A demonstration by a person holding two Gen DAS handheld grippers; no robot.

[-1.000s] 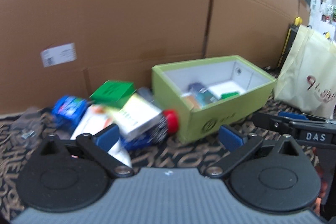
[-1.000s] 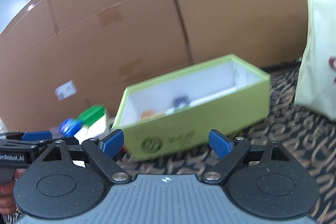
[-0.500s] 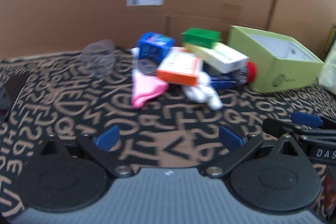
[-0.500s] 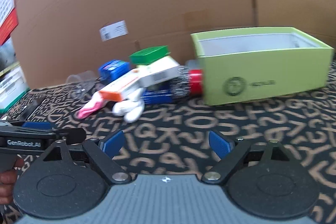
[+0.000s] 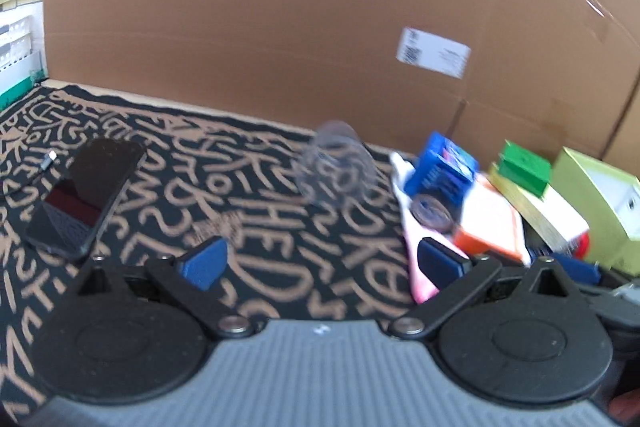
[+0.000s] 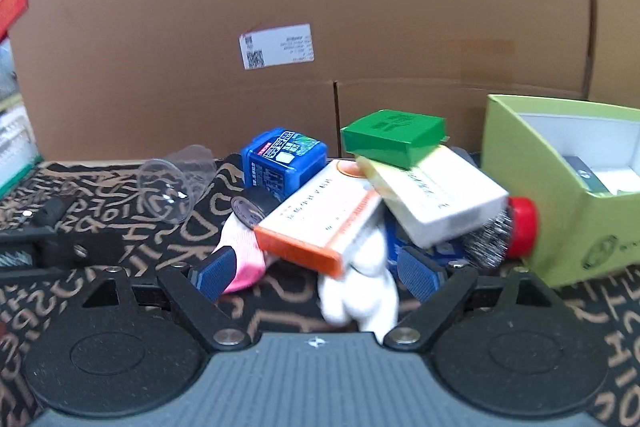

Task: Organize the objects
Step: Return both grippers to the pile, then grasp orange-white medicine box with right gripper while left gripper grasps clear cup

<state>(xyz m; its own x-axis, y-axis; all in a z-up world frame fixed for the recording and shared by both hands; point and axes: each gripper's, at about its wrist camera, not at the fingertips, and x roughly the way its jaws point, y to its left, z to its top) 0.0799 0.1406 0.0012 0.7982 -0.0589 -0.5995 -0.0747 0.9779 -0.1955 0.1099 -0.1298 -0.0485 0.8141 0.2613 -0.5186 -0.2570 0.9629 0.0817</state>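
A pile lies against the cardboard wall: an orange-and-white box [image 6: 320,223], a blue box [image 6: 284,163], a green box [image 6: 394,137], a cream box [image 6: 436,199], and a wire brush with a red cap [image 6: 504,231]. A white glove [image 6: 360,291] with a pink cuff [image 6: 244,259] lies under them. My right gripper [image 6: 316,273] is open, low in front of the pile, with the glove and the orange box's corner between its fingers, untouched. My left gripper [image 5: 322,263] is open and empty, facing a clear plastic cup [image 5: 336,167] lying on its side. The open lime box [image 6: 560,187] stands right of the pile.
A black phone [image 5: 84,199] lies on the patterned cloth [image 5: 260,211] at the left, with a cable end beside it. The tall cardboard wall [image 5: 280,27] closes off the back. The left gripper's body [image 6: 40,243] shows at the left edge of the right wrist view.
Both views have swung left, away from the lime box. The right gripper has come close to the pile. The left one now faces the cup, and the phone has come into view.
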